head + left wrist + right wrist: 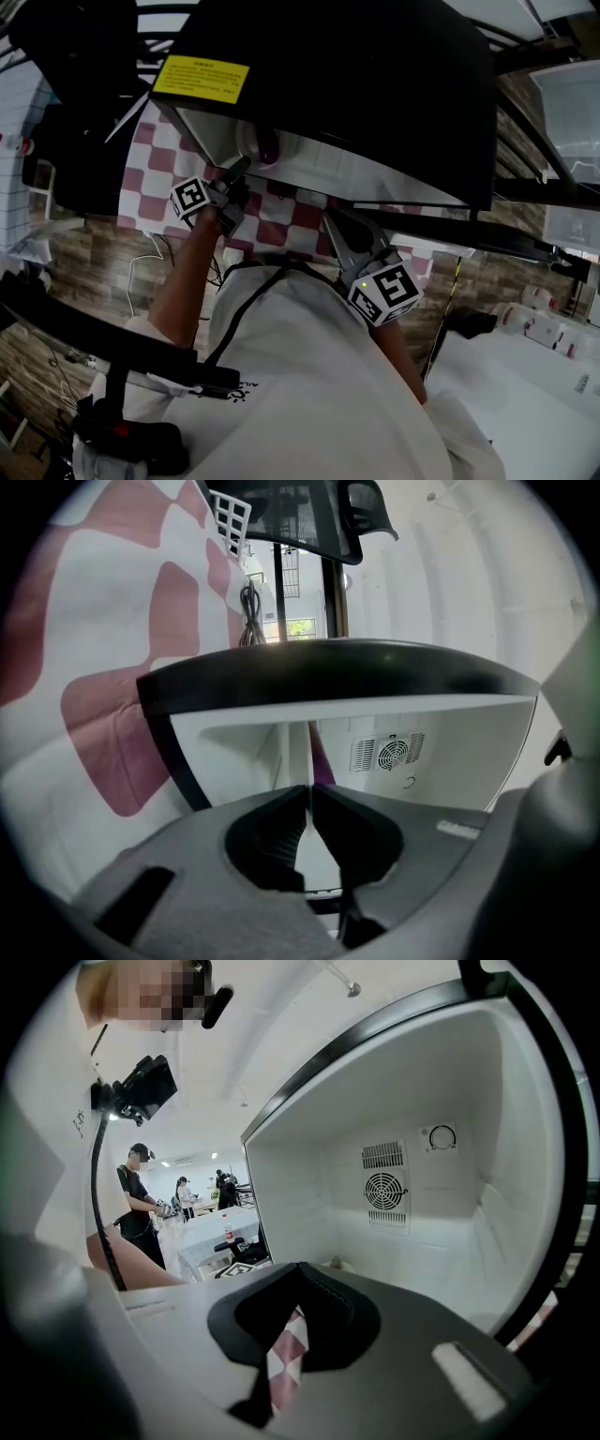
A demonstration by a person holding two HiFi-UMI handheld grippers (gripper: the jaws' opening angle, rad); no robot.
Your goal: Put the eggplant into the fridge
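A black mini fridge stands open, its white inside bare, with a fan grille on the back wall. The purple eggplant is just inside the opening at the left. My left gripper points level at it. Its jaws are shut on the eggplant's near end. In the left gripper view only a thin purple strip of the eggplant shows past my left gripper. My right gripper hangs lower, in front of the fridge mouth. In its own view my right gripper is shut with nothing in it.
A pink and white checked cloth covers the surface under the fridge. The fridge top bears a yellow label. White bins stand at the right. People work at tables in the background. A black chair stands beyond the fridge.
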